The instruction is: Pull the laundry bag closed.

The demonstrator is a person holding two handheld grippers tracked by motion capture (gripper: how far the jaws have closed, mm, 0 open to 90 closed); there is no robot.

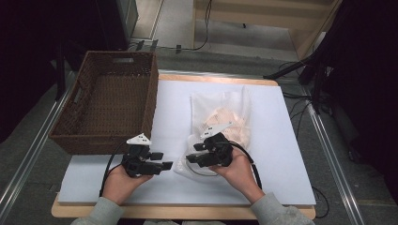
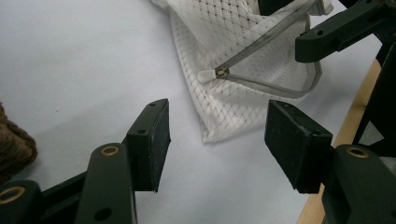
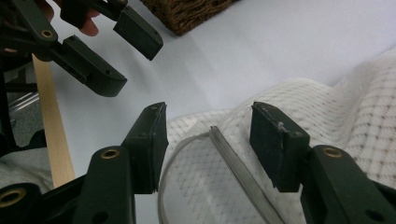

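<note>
You are working in what looks like a lab or recording studio: a wooden table [image 1: 291,212] covered with a white sheet [image 1: 263,178] is standing on bare flooring, metal rails [image 1: 334,164] are running along both sides, cables [image 1: 300,105] are trailing across the floor, and dark curtains [image 1: 371,70] are hanging around.

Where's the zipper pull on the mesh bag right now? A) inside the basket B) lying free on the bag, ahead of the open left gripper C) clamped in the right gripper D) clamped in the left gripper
B: the zipper pull lies on the mesh bag, beyond the left gripper, whose jaws stand apart and hold nothing.
</note>
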